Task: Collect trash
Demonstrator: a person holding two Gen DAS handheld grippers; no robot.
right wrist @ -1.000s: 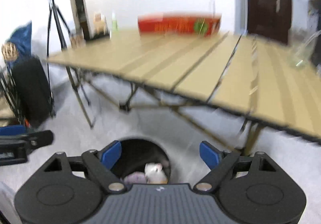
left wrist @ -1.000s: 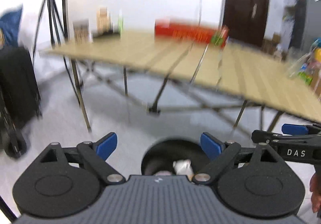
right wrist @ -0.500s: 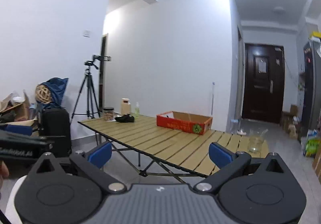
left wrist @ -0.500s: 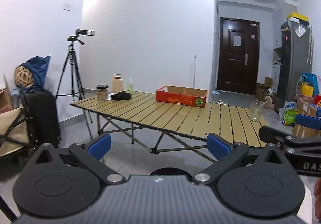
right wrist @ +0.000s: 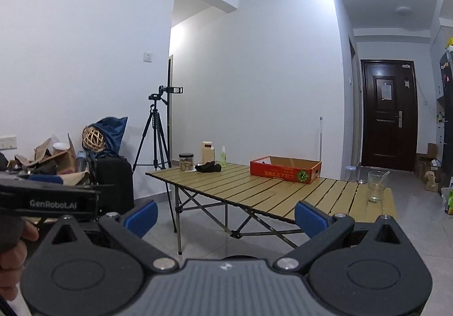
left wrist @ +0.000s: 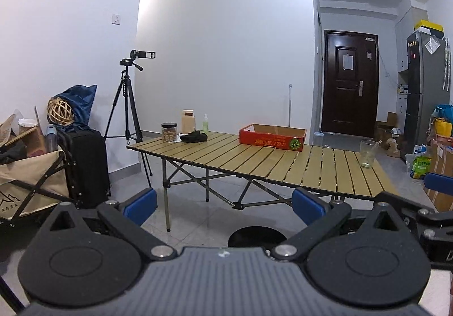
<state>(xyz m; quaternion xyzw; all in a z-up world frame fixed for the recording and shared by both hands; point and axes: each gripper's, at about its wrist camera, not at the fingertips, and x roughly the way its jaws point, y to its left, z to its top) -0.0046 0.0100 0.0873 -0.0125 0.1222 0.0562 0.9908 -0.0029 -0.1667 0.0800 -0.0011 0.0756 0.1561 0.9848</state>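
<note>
Left wrist view: a dark round trash bin (left wrist: 256, 235) is seen on the floor, low between the blue pads of the left gripper (left wrist: 225, 207); only its rim is shown, its contents are hidden.
Trash: no loose trash can be made out on the counter (left wrist: 283, 163) or on the floor; none is held.
Deciding relation: the bin is judged to lie just below and ahead of the left gripper, so the left hand is taken as the nearer; in the right wrist view only a thin dark edge (right wrist: 240, 257) is visible above the gripper body.
Left gripper: held wide, nothing between the pads, aimed level at the counter.
Right gripper (right wrist: 225, 218): likewise spread wide and empty, pointed level, seen at the right edge of the left view.
Counter items: a red cardboard tray (left wrist: 272, 137), a glass (left wrist: 367, 153), a jar (left wrist: 169, 132) and a dark cloth (left wrist: 194, 136) are set well apart from both grippers.
Progress: judged to be near the end, or between pickups.
</note>
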